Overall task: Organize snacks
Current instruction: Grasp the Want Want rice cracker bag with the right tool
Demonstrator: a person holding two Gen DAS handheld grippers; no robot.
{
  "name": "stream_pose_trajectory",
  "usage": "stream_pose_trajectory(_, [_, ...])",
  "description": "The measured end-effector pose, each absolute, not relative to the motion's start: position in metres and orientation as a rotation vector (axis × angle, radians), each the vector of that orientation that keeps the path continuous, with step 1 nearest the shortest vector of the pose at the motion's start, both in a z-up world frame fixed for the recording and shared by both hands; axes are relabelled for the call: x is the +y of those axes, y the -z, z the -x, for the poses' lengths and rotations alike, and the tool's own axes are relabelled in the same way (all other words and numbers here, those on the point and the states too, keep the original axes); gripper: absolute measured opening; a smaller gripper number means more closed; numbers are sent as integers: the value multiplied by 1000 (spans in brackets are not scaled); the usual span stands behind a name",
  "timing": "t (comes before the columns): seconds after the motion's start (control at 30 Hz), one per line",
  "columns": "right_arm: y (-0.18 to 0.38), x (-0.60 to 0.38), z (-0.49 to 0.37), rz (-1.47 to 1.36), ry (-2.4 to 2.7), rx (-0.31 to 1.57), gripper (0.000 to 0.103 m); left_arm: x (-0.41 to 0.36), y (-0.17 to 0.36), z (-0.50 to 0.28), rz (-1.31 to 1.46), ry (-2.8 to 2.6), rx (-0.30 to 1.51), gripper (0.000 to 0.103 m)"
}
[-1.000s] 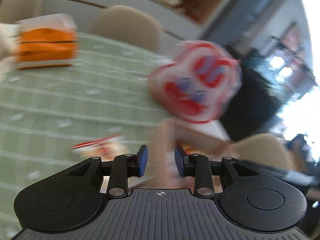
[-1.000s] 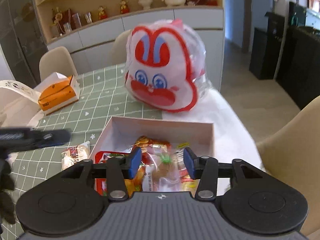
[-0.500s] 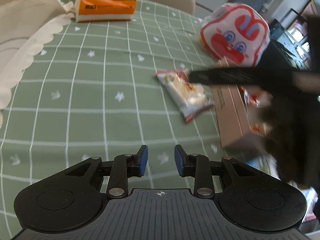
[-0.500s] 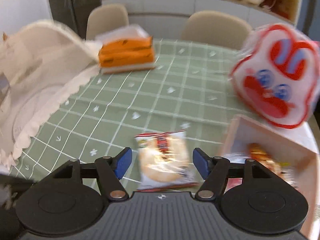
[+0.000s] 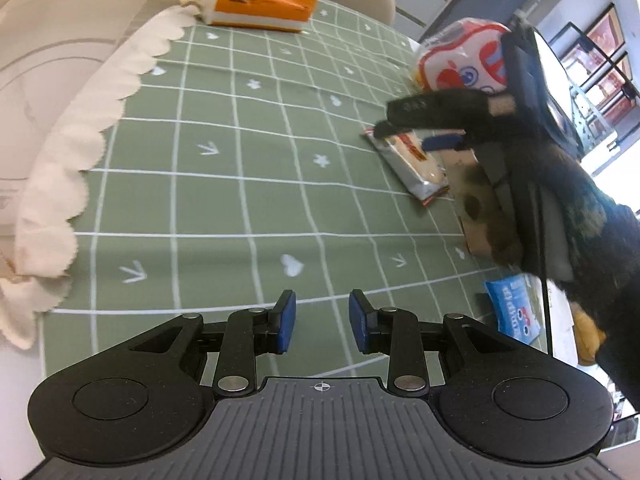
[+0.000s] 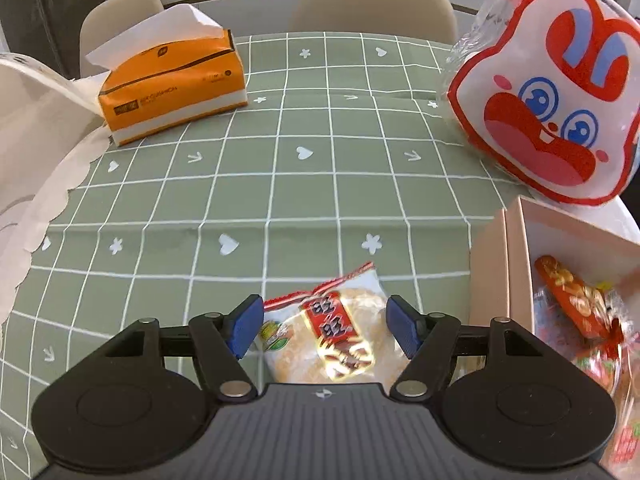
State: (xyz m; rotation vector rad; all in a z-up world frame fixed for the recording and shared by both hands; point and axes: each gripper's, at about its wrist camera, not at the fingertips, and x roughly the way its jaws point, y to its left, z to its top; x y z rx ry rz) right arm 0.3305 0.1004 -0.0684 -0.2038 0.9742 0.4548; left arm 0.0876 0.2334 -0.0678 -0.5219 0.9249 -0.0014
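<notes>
On the green checked tablecloth (image 6: 312, 184), one rice-cracker packet (image 6: 340, 340) lies flat just beside the left wall of one open cardboard box (image 6: 516, 264), which already contains several wrapped snacks (image 6: 576, 300); their number cannot be counted. Packet long axis: running away from the right wrist camera, its red crimped end farthest from it. Right gripper (image 6: 326, 330): jaws have just been opening and now stand wide, one blue pad either side of the packet, not pressing on it. Left gripper (image 5: 322, 322): jaws narrow, nothing between them, over bare cloth well apart from the packet. In the left wrist view the right gripper (image 5: 420, 134) and a dark sleeve (image 5: 580, 216) block most of the box. Surroundings: one red-and-white rabbit-face bag (image 6: 548, 104) behind the box, one orange tissue box (image 6: 172, 88) at the far left, a white scalloped cloth (image 5: 68, 136) along the left edge, two beige chairs (image 6: 372, 0) beyond the table, one blue packet (image 5: 512, 308) at the near right edge.
</notes>
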Motion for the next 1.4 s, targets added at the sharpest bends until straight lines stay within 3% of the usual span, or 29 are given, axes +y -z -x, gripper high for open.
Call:
stream_pose_trajectory(0.3, [66,89,-253,216,-542,966,48,238,66,-86,494,61,932,33])
stream_pose_trajectory(0.43, [68,82,-230,244,-569,935,47,232,63,-85,476,79,930,33])
stream_pose_trajectory(0.47, [67,82,-225,272,-569,901,48,231,63,-83,471,80,929,33])
stream_pose_trajectory(0.57, [64,82,-216,357,-554,792,70,228,60,-78,463,79,922,33])
stream_pose_trajectory(0.6, [63,82,-216,374,-548,763,72,228,60,-77,460,79,922,33])
stream_pose_trajectory(0.87, [63,87,-259,398,-537,770,72,224,57,-80,433,66,930,33])
stream_pose_trajectory(1.1, [79,82,-323,279,-514,970,78,228,55,-68,430,50,925,33])
stream_pose_trajectory(1.4, [72,81,-282,283,-496,1004,75,244,58,-61,467,20,914,33])
